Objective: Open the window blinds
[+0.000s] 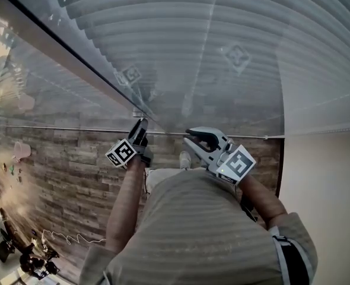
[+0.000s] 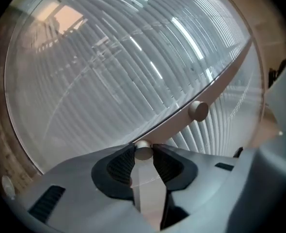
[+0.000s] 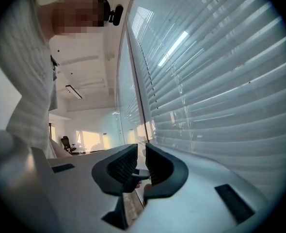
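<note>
Bright office with a wood-plank floor (image 1: 62, 177), seen steeply from above; tall glass wall ahead, white window blinds (image 1: 193, 40) hanging behind the glass to the right of a dark frame strip (image 1: 74, 61), slats tilted shut or nearly so, thin cords running down across them; two forearms reaching forward from a person's pale striped top (image 1: 193, 230), one gripper in each hand, both close to the glass and near each other; left gripper (image 1: 141, 126) held up against the frame strip, its fingers clenched on a small round knob (image 2: 143, 151) standing out from that strip, dark ribbed pads (image 2: 121, 164) pressing the knob from both sides; second knob (image 2: 198, 110) of the same kind further along the strip, apart from the jaws; slats visible on both sides of the strip in the left gripper view; right gripper (image 3: 141, 154) just beside the left one, pointing level along the glass, fingers eased to a narrow slit and grasping nothing; blinds close on its right, frame strip running upright straight ahead of it; dark office chair (image 3: 65, 143) far off beside sunlit windows in the right gripper view; thin white cable (image 1: 68, 237) lying on the floor, dark equipment (image 1: 21, 257) at the floor's lower left corner in the head view.
</note>
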